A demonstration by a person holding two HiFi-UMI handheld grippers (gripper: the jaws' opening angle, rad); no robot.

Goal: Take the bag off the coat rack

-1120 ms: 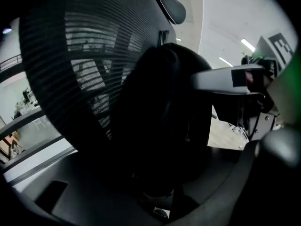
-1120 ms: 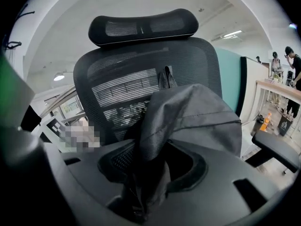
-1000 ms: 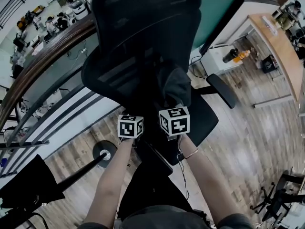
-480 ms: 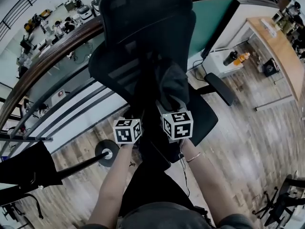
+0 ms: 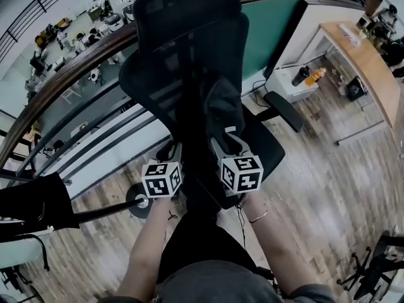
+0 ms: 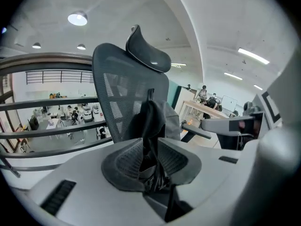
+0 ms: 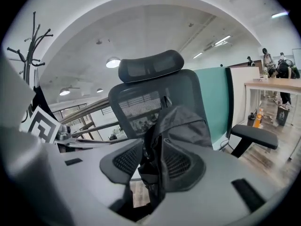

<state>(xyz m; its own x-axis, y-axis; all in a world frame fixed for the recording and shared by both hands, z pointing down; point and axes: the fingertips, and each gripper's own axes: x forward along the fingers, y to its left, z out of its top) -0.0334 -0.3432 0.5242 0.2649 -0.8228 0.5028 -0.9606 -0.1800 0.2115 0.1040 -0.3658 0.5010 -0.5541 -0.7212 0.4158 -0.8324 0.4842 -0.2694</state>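
A black bag [image 5: 224, 115] rests against the back of a black mesh office chair [image 5: 183, 36], over its seat. My left gripper [image 5: 172, 151] and right gripper [image 5: 224, 141] reach into it side by side from below. In the left gripper view a dark fold of the bag [image 6: 153, 119] fills the narrow gap of the left gripper [image 6: 151, 157], whose jaws are closing on it. In the right gripper view the bag [image 7: 183, 124] bulges above the right gripper [image 7: 153, 161], whose jaws are closing on a bunched strip of black fabric. The pads touch the fabric on both sides.
The coat rack's round base [image 5: 140, 201] and slanting pole stand on the wood floor to the left, and its hooks [image 7: 34, 36] show in the right gripper view. A dark garment [image 5: 31, 204] hangs at far left. A curved railing [image 5: 76, 68] runs behind the chair; a desk [image 5: 360, 55] stands at the right.
Both grippers have drawn back toward me and spread slightly apart. The chair and bag sit a little higher in the head view.
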